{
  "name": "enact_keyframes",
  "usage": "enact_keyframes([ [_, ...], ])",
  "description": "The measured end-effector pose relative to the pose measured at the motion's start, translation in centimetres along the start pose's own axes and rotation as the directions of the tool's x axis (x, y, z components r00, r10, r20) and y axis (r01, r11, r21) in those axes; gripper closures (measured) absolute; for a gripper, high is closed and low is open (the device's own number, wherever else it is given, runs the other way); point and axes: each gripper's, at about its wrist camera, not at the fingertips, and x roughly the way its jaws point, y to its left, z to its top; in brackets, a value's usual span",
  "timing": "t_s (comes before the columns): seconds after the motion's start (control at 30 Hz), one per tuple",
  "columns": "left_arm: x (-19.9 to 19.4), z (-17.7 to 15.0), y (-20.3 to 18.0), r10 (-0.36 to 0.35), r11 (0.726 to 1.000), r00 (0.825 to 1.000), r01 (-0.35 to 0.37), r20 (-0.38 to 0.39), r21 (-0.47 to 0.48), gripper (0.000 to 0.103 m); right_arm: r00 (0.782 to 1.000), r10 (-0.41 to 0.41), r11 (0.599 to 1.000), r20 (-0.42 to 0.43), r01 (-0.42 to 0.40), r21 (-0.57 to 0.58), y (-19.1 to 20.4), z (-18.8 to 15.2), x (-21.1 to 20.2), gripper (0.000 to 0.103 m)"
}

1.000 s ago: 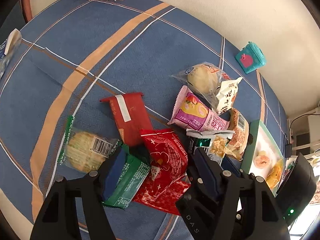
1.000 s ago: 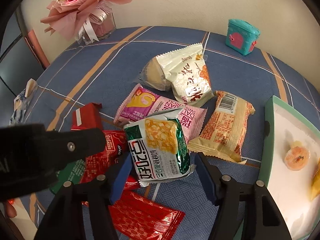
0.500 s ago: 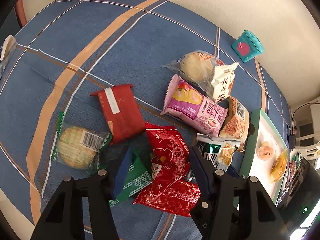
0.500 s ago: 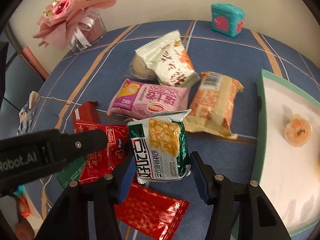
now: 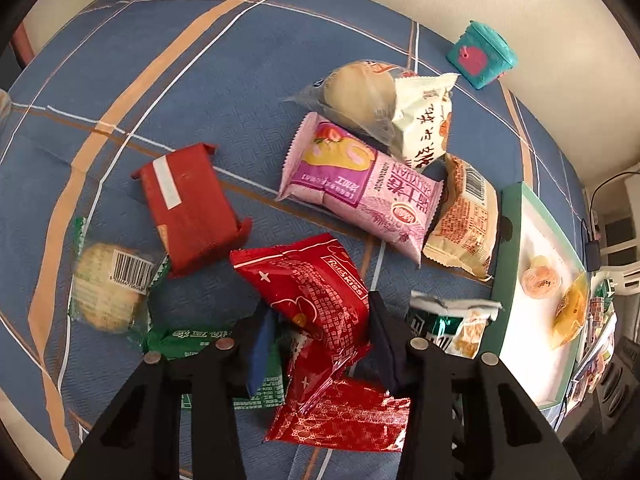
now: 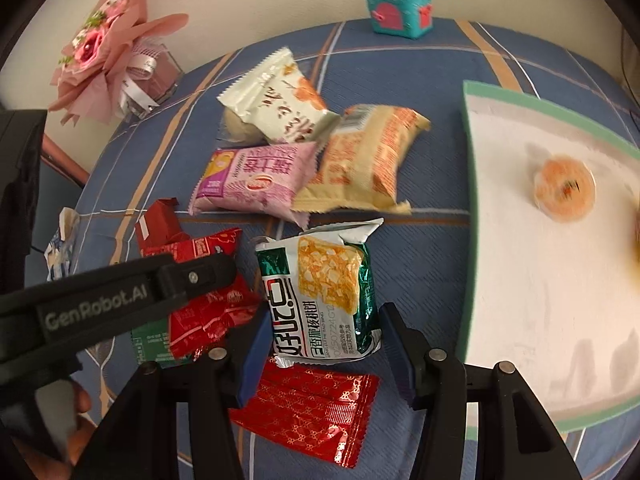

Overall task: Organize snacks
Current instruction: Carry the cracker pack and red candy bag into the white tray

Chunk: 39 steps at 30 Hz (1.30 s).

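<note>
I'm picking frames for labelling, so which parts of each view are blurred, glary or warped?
Left wrist view: sharp; glare on the red foil packet; fisheye bends the tablecloth stripes. Right wrist view: the tray and orange sweet are motion-smeared; the green-and-white packet is sharp.

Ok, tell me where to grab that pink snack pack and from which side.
Take the pink snack pack across its short width near the middle, coming from above. It lies flat on the tablecloth, and its long sides are partly free; the ends are crowded by the cream packet and the orange-printed packet, which looks to overlap one end.
</note>
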Motion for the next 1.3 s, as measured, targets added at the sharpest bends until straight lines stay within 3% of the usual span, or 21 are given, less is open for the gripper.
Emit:
enact_keyframes([
  [0.13,-0.6,-0.2,-0.5,-0.021,1.0,1.0,0.021,0.012,0.0,0.059,1.0,0.024,0.999,-0.002,-0.024,0.037,-0.8,-0.3,-0.6,0.048],
  [0.37,-4.0,-0.3,-0.9,-0.041,0.999,0.994,0.042,0.102,-0.007,0.059,0.998,0.059,0.996,0.024,-0.06,0.066,-1.5,0.0,-1.9,0.048],
  [0.8,-9.8,-0.2,-2.8,-0.065,0.998,0.968,0.061,0.241,0.026,0.059,0.98,0.108,0.986,0.166,-0.127,0.107,-3.8,1.7,-7.4,0.048],
  [1.0,-9.3,-0.6,-6.3,-0.08,0.994,0.969,0.061,0.232,0.088,0.059,0.981,0.075,0.978,0.177,-0.108,0.181,-5.9,2.3,-7.8,0.048],
  [1.3,-6.9,-2.8,-13.2,-0.107,0.971,0.981,0.068,0.164,0.229,0.059,0.985,-0.027,0.949,0.173,-0.029,0.314,-12.6,1.8,-9.7,0.048],
])
